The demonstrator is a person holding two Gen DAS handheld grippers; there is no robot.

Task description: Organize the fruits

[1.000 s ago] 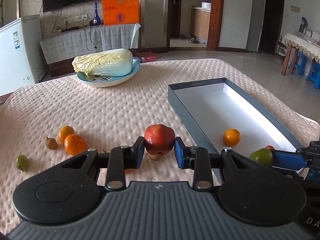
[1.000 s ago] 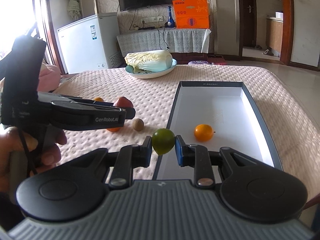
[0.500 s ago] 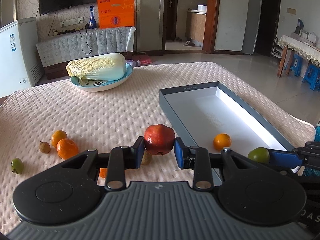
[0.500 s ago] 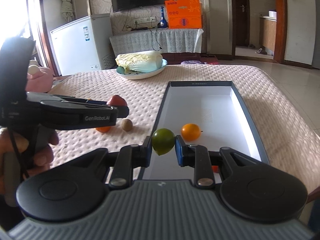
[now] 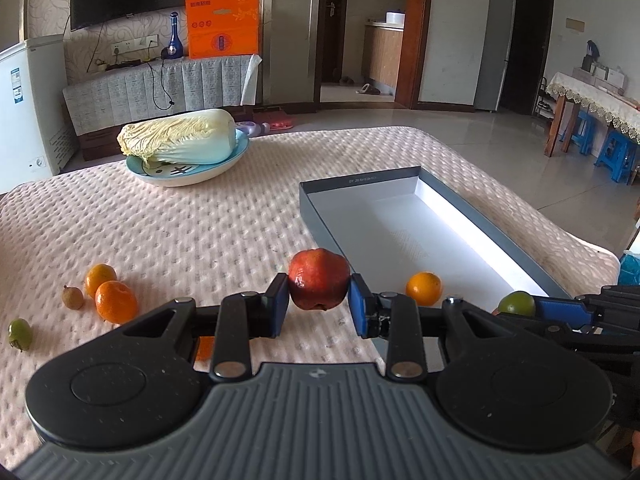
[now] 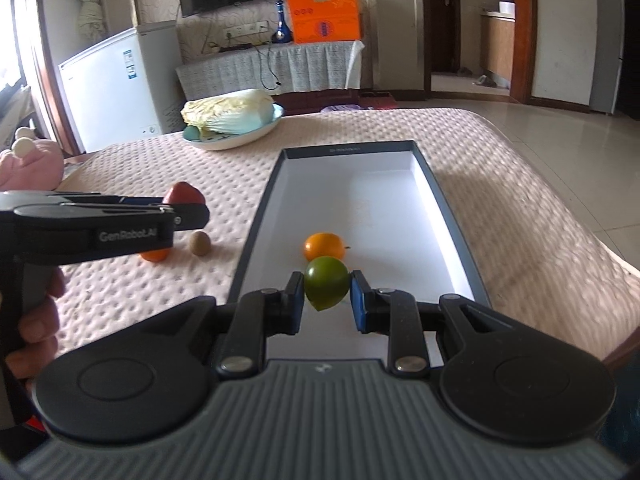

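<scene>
My left gripper (image 5: 318,298) is shut on a red pomegranate (image 5: 318,279), held above the quilted cloth just left of the grey tray (image 5: 316,208). In the right wrist view my right gripper (image 6: 326,296) is shut on a green fruit (image 6: 325,283) over the tray's (image 6: 440,196) near end, and an orange (image 6: 324,246) lies on the tray floor just beyond it. That orange (image 5: 424,288) and the green fruit (image 5: 517,303) also show in the left wrist view. The left gripper (image 6: 188,216) with the pomegranate (image 6: 183,194) shows at left.
Loose on the cloth at left lie two oranges (image 5: 115,301), a small brown fruit (image 5: 73,297) and a green fruit (image 5: 20,332). A cabbage (image 5: 178,137) on a blue plate (image 5: 188,174) sits at the back. Another brown fruit (image 6: 199,243) lies beside the tray.
The right gripper has shifted right with the green fruit, from the tray's left wall to over its floor. The left gripper still holds the pomegranate in about the same place.
</scene>
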